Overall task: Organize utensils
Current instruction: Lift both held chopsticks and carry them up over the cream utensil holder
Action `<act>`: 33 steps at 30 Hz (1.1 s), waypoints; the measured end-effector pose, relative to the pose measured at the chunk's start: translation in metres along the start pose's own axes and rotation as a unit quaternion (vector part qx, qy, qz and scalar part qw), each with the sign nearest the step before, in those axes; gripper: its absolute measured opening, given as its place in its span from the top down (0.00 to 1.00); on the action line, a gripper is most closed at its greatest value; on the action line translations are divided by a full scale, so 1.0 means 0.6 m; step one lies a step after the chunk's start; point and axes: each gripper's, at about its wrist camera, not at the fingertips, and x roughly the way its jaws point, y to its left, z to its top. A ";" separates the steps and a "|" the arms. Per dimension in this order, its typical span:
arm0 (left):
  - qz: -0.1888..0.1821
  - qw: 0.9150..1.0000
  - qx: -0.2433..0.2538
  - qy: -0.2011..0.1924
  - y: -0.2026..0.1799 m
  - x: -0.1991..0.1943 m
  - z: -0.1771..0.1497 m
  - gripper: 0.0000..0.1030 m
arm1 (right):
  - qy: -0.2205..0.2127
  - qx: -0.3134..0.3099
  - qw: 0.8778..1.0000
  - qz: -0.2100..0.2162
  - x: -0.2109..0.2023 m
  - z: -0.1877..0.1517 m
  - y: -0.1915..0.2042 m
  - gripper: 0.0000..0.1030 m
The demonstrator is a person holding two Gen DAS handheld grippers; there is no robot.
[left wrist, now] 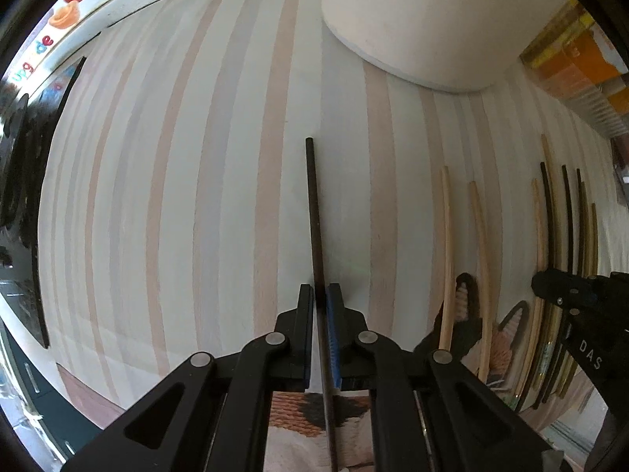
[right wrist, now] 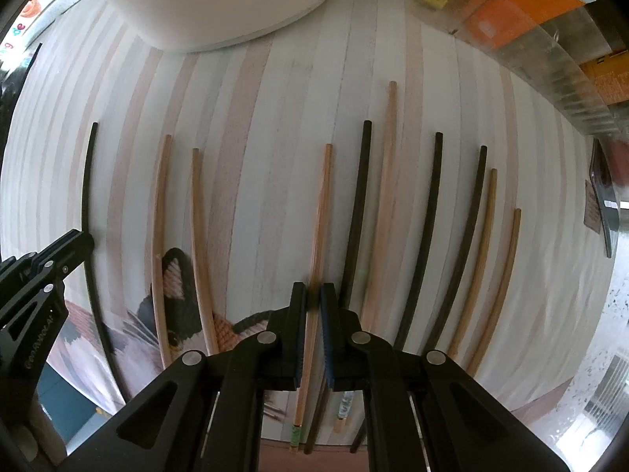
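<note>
My left gripper (left wrist: 323, 295) is shut on a black chopstick (left wrist: 314, 204) that points away over the striped table; it also shows at the left of the right wrist view (right wrist: 87, 181). My right gripper (right wrist: 313, 295) is shut on a light wooden chopstick (right wrist: 323, 212). Several more chopsticks lie in a row on the table: two wooden ones (right wrist: 179, 236) to the left, and black ones (right wrist: 357, 204) and wooden ones (right wrist: 485, 244) to the right. The left gripper's body appears in the right wrist view (right wrist: 47, 271), and the right gripper's body in the left wrist view (left wrist: 566, 287).
A white round container (left wrist: 424, 19) stands at the far side of the table. Orange and yellow boxes behind clear plastic (right wrist: 523, 11) line the far right. A cat-patterned mat (right wrist: 181, 299) lies under the near chopstick ends. The table edge is near the bottom.
</note>
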 end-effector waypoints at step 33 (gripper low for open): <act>-0.005 0.990 -0.019 -0.137 0.042 -0.201 -0.015 0.97 | -0.113 0.004 0.988 0.108 -0.144 -0.044 -0.090 0.93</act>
